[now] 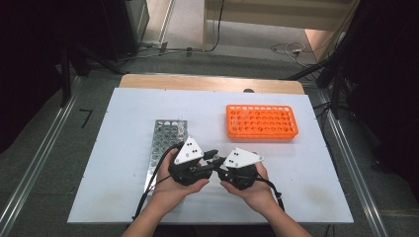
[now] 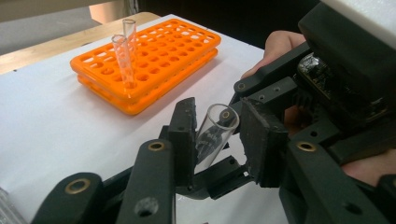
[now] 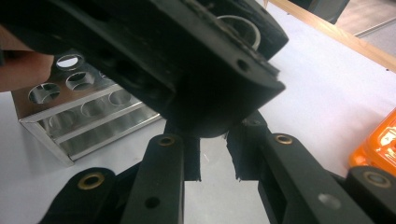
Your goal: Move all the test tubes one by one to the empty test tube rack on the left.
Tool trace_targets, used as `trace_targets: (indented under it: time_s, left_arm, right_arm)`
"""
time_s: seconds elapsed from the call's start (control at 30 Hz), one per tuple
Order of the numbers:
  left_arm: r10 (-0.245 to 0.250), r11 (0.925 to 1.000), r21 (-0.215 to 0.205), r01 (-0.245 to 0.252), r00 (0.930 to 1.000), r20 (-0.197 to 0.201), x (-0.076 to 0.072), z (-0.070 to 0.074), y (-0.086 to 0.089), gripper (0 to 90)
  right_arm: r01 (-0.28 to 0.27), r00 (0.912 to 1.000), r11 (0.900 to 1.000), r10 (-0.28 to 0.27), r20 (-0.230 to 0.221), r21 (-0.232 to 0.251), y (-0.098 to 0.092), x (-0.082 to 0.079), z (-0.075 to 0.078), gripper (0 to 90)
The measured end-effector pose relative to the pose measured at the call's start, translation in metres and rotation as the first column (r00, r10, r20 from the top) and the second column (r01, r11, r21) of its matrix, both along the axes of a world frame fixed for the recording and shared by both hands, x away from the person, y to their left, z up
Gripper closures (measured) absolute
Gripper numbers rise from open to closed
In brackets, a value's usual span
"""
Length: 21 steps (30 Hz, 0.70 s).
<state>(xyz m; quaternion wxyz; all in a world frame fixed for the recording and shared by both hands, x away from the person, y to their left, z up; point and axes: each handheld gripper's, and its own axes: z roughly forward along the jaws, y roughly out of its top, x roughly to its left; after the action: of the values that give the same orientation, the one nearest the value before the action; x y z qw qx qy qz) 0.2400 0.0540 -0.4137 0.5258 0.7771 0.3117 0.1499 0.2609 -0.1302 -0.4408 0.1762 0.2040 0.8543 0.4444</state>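
While I watch, tube: a clear glass tube (image 2: 215, 132) sits tilted between my left gripper (image 2: 219, 140) jaws, gripped.
Right gripper (image 3: 215, 161): jaws slightly apart, nothing between them.
Orange rack (image 2: 159, 56): two tubes (image 2: 125, 51) standing, seen from the left gripper view.
Metal rack (image 1: 165, 143): beside my left hand (image 1: 175, 190).
Writing: none readable.

Grey carpet floor (image 1: 44, 148) around a white-topped table (image 1: 123, 108), cables (image 1: 289, 48) beyond
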Motion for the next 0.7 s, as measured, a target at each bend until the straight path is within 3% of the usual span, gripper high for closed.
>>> trace_targets:
  time_s: [0.23, 0.7]
  left_arm:
    - [0.004, 0.9998, 0.019, -0.005, 0.9996, 0.026, -0.0015, 0.0005, -0.0005, 70.4]
    - [0.034, 0.9992, 0.021, -0.035, 0.9985, 0.042, -0.0010, 0.0035, 0.0043, 74.7]
  right_arm:
    - [-0.002, 1.0000, 1.000, 0.002, -0.005, 0.000, -0.0005, -0.0002, 0.0005, 73.9]
    - [-0.002, 1.0000, 1.000, 0.002, -0.009, 0.014, -0.0012, 0.0010, 0.0012, 73.3]
